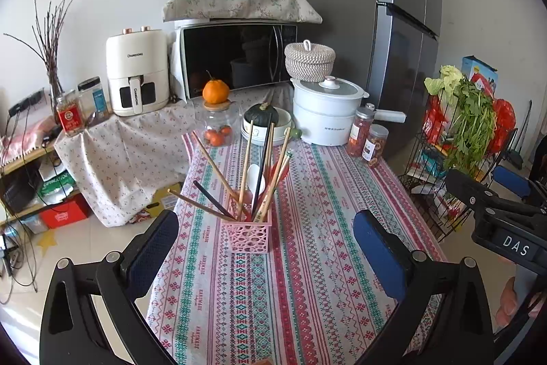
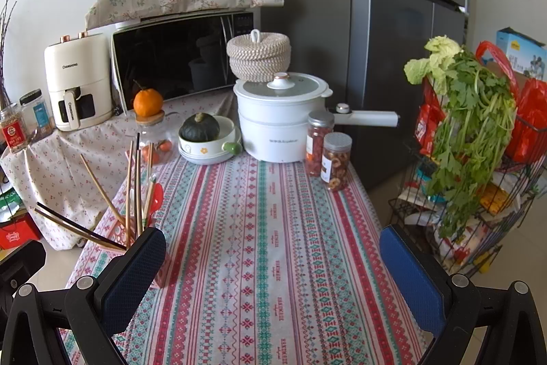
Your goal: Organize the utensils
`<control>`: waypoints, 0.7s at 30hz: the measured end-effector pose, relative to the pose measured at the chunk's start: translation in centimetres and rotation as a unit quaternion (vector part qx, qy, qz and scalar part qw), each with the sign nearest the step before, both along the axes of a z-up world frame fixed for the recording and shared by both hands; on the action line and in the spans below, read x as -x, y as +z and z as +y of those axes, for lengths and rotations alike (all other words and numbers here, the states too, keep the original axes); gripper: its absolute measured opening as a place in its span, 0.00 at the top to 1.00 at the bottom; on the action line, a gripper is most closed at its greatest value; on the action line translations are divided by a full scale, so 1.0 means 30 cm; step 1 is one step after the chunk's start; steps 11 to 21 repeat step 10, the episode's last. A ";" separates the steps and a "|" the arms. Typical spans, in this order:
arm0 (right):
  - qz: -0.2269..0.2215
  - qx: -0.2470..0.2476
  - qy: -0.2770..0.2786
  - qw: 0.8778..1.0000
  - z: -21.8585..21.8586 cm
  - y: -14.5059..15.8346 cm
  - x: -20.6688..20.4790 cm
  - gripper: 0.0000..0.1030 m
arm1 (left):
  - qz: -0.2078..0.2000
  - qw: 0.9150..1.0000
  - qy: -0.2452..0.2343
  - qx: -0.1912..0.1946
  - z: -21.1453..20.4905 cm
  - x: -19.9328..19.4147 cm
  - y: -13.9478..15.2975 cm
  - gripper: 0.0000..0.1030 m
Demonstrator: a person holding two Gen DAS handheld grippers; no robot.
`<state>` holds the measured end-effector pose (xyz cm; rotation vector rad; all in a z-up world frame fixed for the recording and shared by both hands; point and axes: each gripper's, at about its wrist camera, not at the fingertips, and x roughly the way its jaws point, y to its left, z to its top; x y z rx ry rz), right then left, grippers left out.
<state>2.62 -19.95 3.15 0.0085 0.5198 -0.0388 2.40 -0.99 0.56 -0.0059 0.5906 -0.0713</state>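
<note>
Utensils bristle from a pink lattice holder [image 1: 247,233] near the patterned tablecloth's [image 1: 307,279] left edge, as the left gripper [image 1: 265,248] and right gripper [image 2: 273,265] hover spread wide, holding nothing. Chopsticks [image 1: 218,173] splay loosely; a careless reach could likely tip the light holder off that edge. Bare cloth to the right offers working room. Farther back, snack jars [image 2: 328,156], a bowl with a squash [image 2: 205,142] and a white pot [image 2: 280,122] crowd the far end.

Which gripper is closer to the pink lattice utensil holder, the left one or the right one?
Left. The left gripper points straight at the pink lattice utensil holder, which sits between its open jaws just ahead. The right gripper is off to the holder's right, so the holder is partly hidden behind its left finger.
</note>
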 end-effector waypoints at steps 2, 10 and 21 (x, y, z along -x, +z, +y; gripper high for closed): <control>0.000 0.000 -0.001 1.000 -0.001 -0.003 -0.001 0.00 | 0.004 1.000 -0.003 0.001 -0.004 -0.002 -0.003 0.00; 0.002 0.000 -0.003 1.000 -0.007 -0.016 -0.001 0.00 | 0.004 1.000 -0.009 0.009 -0.005 -0.008 -0.012 0.00; 0.002 0.000 -0.003 1.000 -0.007 -0.016 -0.001 0.00 | 0.004 1.000 -0.009 0.009 -0.005 -0.008 -0.012 0.00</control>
